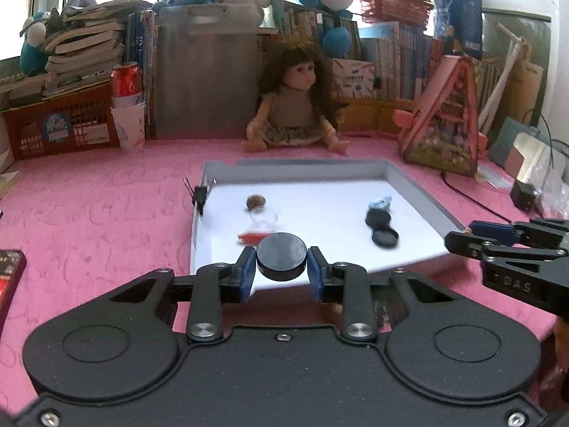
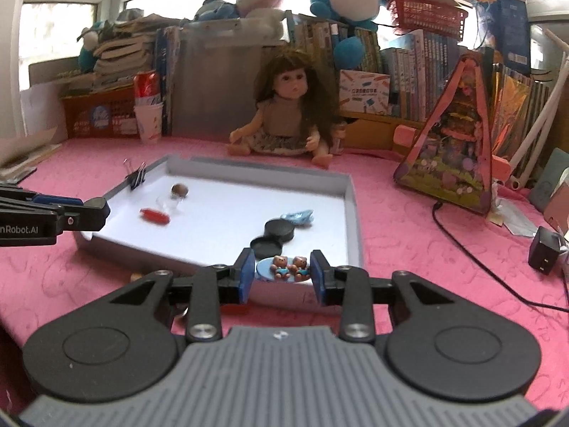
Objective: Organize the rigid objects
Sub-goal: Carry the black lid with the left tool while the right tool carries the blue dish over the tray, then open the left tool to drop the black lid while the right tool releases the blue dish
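Observation:
My left gripper (image 1: 281,268) is shut on a black round disc (image 1: 281,254), held above the near edge of a white tray with a grey rim (image 1: 419,192). My right gripper (image 2: 282,270) is shut on a pale blue oval piece with two small bears (image 2: 284,267), over the tray's near corner (image 2: 355,245). In the tray lie a corked glass bottle with red liquid (image 1: 261,222), two more black discs (image 2: 279,231) and a light blue item (image 2: 298,217). Each gripper shows at the side of the other's view: the right gripper (image 1: 458,240) and the left gripper (image 2: 101,210).
A binder clip (image 1: 199,194) grips the tray's left rim. Behind the tray sits a doll (image 1: 295,106). A red can in a paper cup (image 1: 127,106), a pink triangular toy house (image 2: 458,142), a black charger (image 2: 544,251) with its cable, and stacked books surround the pink cloth.

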Action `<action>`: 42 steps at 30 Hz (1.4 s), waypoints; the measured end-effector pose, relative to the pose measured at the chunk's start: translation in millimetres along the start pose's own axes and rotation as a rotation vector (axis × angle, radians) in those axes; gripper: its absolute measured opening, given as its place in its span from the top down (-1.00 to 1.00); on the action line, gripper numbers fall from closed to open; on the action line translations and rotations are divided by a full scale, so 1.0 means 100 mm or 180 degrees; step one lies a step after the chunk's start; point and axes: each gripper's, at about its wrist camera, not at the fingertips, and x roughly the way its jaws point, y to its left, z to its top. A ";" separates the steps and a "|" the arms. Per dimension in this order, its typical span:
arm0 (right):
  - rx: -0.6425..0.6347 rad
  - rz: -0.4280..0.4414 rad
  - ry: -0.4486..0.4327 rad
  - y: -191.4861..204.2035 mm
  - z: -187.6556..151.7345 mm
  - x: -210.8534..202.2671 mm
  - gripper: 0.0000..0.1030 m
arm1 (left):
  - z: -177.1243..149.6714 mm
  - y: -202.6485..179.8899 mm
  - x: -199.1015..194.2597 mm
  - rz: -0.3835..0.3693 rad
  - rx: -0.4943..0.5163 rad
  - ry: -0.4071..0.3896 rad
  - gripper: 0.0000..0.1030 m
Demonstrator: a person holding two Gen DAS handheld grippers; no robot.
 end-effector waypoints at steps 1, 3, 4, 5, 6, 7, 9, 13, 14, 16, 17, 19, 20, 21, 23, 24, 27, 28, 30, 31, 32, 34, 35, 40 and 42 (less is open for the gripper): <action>0.0025 -0.0006 -0.0001 -0.02 0.03 0.02 0.25 | 0.05 0.02 0.03 0.0007 -0.0018 -0.0012 0.43; 0.0072 -0.0030 0.0015 -0.06 0.10 0.07 0.25 | 0.15 0.07 0.10 0.0000 -0.0058 -0.0007 0.43; 0.0097 -0.0036 0.0027 -0.08 0.13 0.11 0.25 | 0.21 0.09 0.14 -0.0028 -0.0082 -0.0003 0.43; 0.0128 -0.0041 0.0046 -0.11 0.17 0.15 0.25 | 0.27 0.12 0.18 -0.0038 -0.0108 0.0014 0.43; 0.0161 -0.0044 0.0064 -0.13 0.21 0.19 0.25 | 0.32 0.13 0.22 -0.0046 -0.0127 0.0031 0.43; 0.0203 -0.0043 0.0079 -0.16 0.26 0.24 0.25 | 0.39 0.16 0.28 -0.0068 -0.0145 0.0036 0.43; 0.0268 -0.0032 0.0133 -0.21 0.35 0.34 0.25 | 0.51 0.18 0.39 -0.0042 -0.0153 0.0049 0.43; 0.0389 0.0003 0.0220 -0.31 0.53 0.58 0.25 | 0.75 0.23 0.65 0.0016 -0.0103 0.0078 0.43; 0.0399 0.0002 0.0241 -0.33 0.56 0.64 0.25 | 0.80 0.25 0.73 0.0028 -0.0120 0.0109 0.43; 0.0438 0.0015 0.0297 -0.37 0.63 0.76 0.25 | 0.89 0.27 0.88 -0.0002 -0.0146 0.0205 0.43; 0.0464 0.0022 0.0340 -0.40 0.68 0.84 0.25 | 0.93 0.29 0.96 -0.0024 -0.0178 0.0251 0.43; 0.0508 0.0029 0.0421 -0.44 0.75 0.98 0.25 | 1.00 0.33 1.14 -0.0054 -0.0230 0.0380 0.43; 0.0522 0.0037 0.0467 -0.45 0.78 1.05 0.25 | 1.03 0.35 1.23 -0.0055 -0.0267 0.0436 0.43; 0.0538 0.0054 0.0525 -0.47 0.81 1.11 0.25 | 1.04 0.37 1.29 -0.0050 -0.0284 0.0475 0.43; 0.0613 0.0057 0.0647 -0.51 0.87 1.26 0.25 | 1.08 0.39 1.46 -0.0037 -0.0302 0.0562 0.43; 0.0632 0.0052 0.0692 -0.51 0.89 1.31 0.25 | 1.09 0.39 1.51 -0.0025 -0.0307 0.0591 0.43; 0.0651 0.0038 0.0821 -0.52 0.94 1.49 0.25 | 1.10 0.39 1.71 -0.0015 -0.0312 0.0695 0.43; 0.0651 0.0041 0.0857 -0.52 0.95 1.53 0.25 | 1.10 0.40 1.78 -0.0009 -0.0326 0.0737 0.43; 0.0670 0.0044 0.0928 -0.51 0.96 1.62 0.25 | 1.08 0.40 1.86 0.0008 -0.0342 0.0793 0.43; 0.0678 0.0044 0.0959 -0.51 0.96 1.66 0.25 | 1.07 0.40 1.91 0.0020 -0.0344 0.0820 0.43; 0.0678 0.0035 0.0982 -0.50 0.96 1.69 0.25 | 1.06 0.39 1.94 0.0031 -0.0335 0.0834 0.43; 0.0648 0.0010 0.1023 -0.48 0.94 1.75 0.25 | 1.04 0.39 1.99 0.0057 -0.0297 0.0855 0.43; 0.0643 0.0007 0.1042 -0.48 0.94 1.78 0.25 | 1.03 0.38 2.00 0.0066 -0.0280 0.0865 0.43; 0.0620 0.0020 0.1135 -0.44 0.90 1.87 0.25 | 1.00 0.35 2.06 0.0074 -0.0211 0.0864 0.43; 0.0597 0.0025 0.1163 -0.43 0.89 1.90 0.25 | 1.00 0.34 2.07 0.0067 -0.0190 0.0866 0.43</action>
